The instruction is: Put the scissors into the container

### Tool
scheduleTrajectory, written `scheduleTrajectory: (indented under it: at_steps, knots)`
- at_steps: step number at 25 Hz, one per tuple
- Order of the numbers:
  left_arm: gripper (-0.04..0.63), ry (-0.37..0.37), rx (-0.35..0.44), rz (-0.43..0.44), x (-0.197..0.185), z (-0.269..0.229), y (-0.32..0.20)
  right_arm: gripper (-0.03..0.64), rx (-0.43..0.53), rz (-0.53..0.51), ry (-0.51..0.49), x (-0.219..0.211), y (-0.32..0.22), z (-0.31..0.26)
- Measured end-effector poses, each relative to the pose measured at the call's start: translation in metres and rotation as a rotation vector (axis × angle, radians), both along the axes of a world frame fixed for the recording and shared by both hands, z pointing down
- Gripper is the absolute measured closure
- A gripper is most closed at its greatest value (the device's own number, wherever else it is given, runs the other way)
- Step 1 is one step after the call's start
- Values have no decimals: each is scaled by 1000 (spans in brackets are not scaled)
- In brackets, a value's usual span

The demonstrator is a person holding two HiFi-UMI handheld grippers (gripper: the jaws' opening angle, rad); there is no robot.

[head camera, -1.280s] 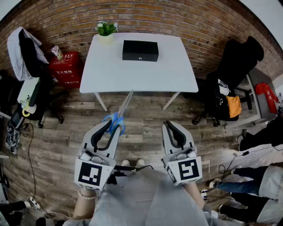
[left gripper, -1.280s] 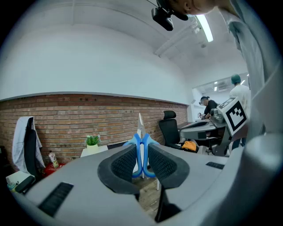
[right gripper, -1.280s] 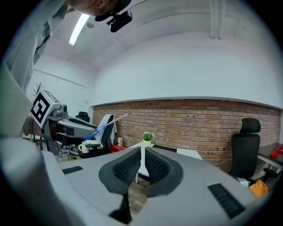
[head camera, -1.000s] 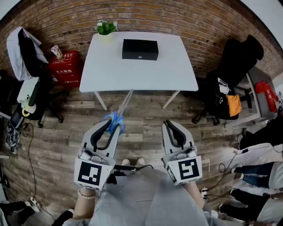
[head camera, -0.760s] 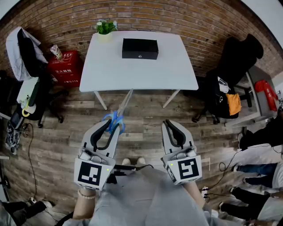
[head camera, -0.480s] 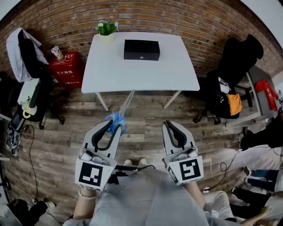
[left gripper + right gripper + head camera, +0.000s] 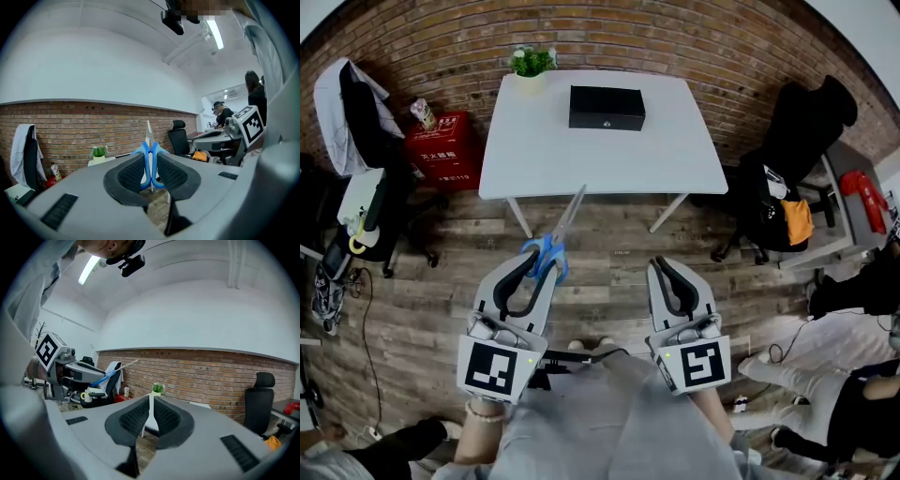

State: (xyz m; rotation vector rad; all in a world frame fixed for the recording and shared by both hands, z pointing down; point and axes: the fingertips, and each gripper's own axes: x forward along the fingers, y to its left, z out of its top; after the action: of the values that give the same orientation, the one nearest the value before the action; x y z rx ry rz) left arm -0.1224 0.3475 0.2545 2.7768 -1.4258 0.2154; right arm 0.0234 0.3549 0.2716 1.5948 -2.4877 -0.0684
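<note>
Carrying: scissors (image 7: pixel 549 246), blue handles clamped between the fingers of my left gripper (image 7: pixel 532 267), blades pointing ahead, well short of the counter (image 7: pixel 581 155). Right gripper (image 7: pixel 667 274): fingers together, nothing held. Container: black box (image 7: pixel 607 107) on the counter, apparently closed, near a plant (image 7: pixel 532 63). Step: approach. Next, I judge: close in and open the box. Only the head view shows the box; only the left gripper view shows the clamp on the handles.

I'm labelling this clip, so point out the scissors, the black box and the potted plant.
scissors (image 7: pixel 543 248), head view, on the blue handles.
black box (image 7: pixel 607 108), head view, on its top.
potted plant (image 7: pixel 532 62), head view, on the leaves.
</note>
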Motion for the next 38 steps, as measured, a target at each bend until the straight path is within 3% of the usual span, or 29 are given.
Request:
scheduleTrajectory:
  at_steps: [18,38]
  knots:
    - [495,15,20,29,-4,2,-13,560,4,39,-1,-3,-8,6]
    - [495,29,23,-40,38,0,-172,560,-8,-65,6,27,-180,18]
